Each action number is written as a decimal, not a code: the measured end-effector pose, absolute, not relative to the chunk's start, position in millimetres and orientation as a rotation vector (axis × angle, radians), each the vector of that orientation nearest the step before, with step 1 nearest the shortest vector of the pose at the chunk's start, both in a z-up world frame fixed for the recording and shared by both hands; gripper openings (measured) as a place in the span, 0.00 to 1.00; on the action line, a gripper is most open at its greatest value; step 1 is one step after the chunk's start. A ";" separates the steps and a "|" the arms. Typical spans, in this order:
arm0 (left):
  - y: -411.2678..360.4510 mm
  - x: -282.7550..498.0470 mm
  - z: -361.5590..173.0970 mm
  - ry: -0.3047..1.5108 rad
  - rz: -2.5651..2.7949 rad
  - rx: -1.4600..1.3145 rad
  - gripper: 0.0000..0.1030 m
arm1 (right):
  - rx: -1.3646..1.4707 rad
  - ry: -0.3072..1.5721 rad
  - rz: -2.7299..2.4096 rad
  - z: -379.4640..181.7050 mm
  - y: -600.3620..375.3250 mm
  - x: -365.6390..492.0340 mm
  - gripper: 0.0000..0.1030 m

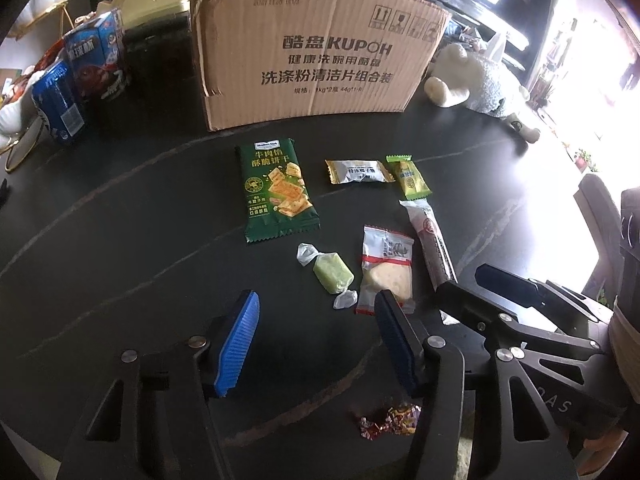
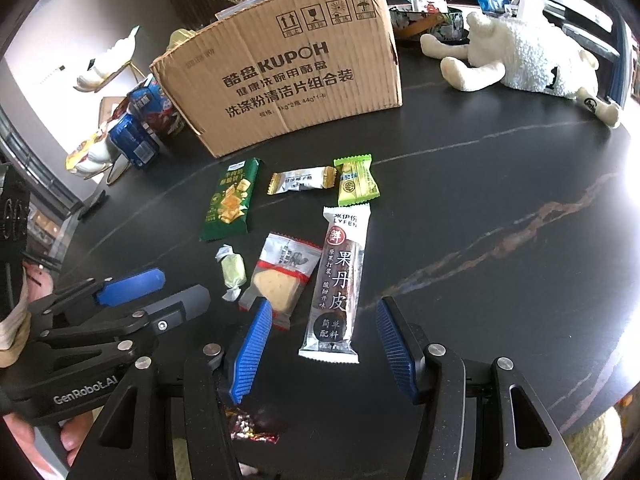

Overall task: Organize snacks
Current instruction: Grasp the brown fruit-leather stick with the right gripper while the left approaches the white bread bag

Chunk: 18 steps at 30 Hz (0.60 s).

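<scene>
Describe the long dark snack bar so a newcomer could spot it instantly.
Start at the cardboard box on the black table. In front lie scattered snacks; the long bar lies rightmost, below the lime-green packet. It alone is a long strip, dark brown with white ends.

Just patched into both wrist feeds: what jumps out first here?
The big cardboard box stands at the back of the dark table. In front of it lie loose snacks, notably the dark green cracker pack and the long fruit-leather bar. A white plush sheep lies to the right.
</scene>
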<state>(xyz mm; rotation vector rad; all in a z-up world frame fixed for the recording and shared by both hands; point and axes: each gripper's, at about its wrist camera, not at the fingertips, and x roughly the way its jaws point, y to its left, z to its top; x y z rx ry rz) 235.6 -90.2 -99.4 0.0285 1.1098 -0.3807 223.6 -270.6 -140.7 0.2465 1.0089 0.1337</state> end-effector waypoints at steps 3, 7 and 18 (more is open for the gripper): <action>-91.9 239.0 -102.6 1.120 -0.388 0.017 0.53 | 0.244 1.010 0.136 -143.0 -270.2 226.0 0.53; -94.9 242.0 -105.1 1.121 -0.386 0.021 0.50 | 0.248 1.016 0.141 -146.5 -271.0 228.2 0.50; -103.8 252.5 -115.8 1.148 -0.382 0.023 0.42 | 0.263 1.017 0.151 -152.3 -274.3 236.6 0.41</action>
